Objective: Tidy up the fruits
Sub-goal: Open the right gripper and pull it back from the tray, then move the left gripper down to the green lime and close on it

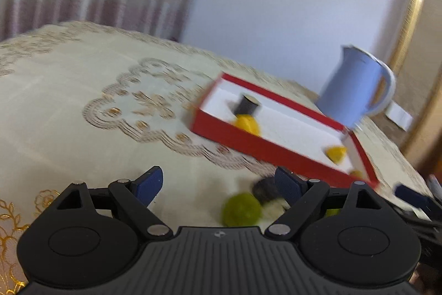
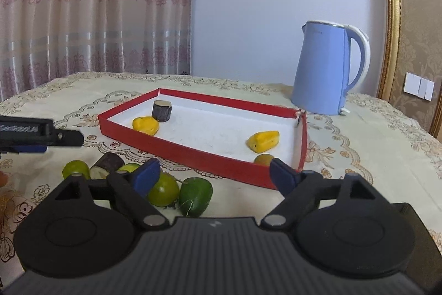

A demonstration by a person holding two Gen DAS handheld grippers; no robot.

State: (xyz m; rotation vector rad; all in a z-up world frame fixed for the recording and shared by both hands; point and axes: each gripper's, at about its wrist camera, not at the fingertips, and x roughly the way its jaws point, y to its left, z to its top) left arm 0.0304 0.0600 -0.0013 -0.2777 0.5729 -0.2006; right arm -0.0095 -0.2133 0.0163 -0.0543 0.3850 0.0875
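**Fruit sorting: partly done**

Near: right gripper (image 2: 212,176) and left gripper (image 1: 218,184), fingers spread, empty. Near left on worktop (image 2: 359,156): loose fruits (image 2: 163,190), unsorted. Beyond: red tray (image 2: 193,154) holding two yellow pieces (image 2: 145,125), a dark cylinder (image 2: 161,110) and a small fruit at its near right corner. Far right: blue kettle (image 2: 323,68).

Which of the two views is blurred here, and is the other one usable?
Left wrist view: motion-smeared, the red tray, kettle and green fruit all streaked, horizon tilted. Right wrist view: sharp, even soft light, the tray and kettle crisp; fisheye bends the gold frame at the edge.
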